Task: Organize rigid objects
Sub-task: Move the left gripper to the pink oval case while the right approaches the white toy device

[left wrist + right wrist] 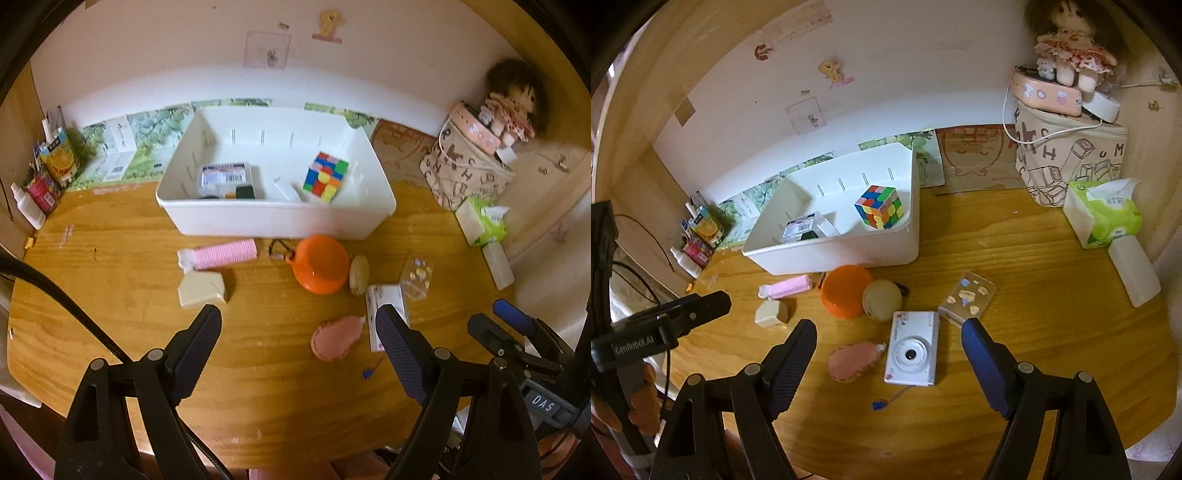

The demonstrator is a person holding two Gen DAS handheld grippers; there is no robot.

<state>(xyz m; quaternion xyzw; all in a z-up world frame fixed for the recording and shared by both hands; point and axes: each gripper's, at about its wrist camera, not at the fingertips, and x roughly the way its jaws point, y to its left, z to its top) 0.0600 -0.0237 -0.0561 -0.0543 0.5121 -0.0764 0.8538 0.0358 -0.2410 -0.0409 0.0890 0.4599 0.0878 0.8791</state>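
White bin [280, 218]. Multicoloured puzzle cube [880, 206]: red, blue, yellow, green, orange squares. Orange bowl [846, 295]. Beige round case [882, 300]. White camera [913, 349]. Pink ribbed roller [225, 253]. Pink pad [849, 360]. Cream box [201, 290]. Green-and-white tissue pack [1102, 214]. Tan wood-grain table [277, 387].

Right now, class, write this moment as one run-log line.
left gripper: open, empty | right gripper: open, over white camera | white bin: holds puzzle cube | orange bowl: on table
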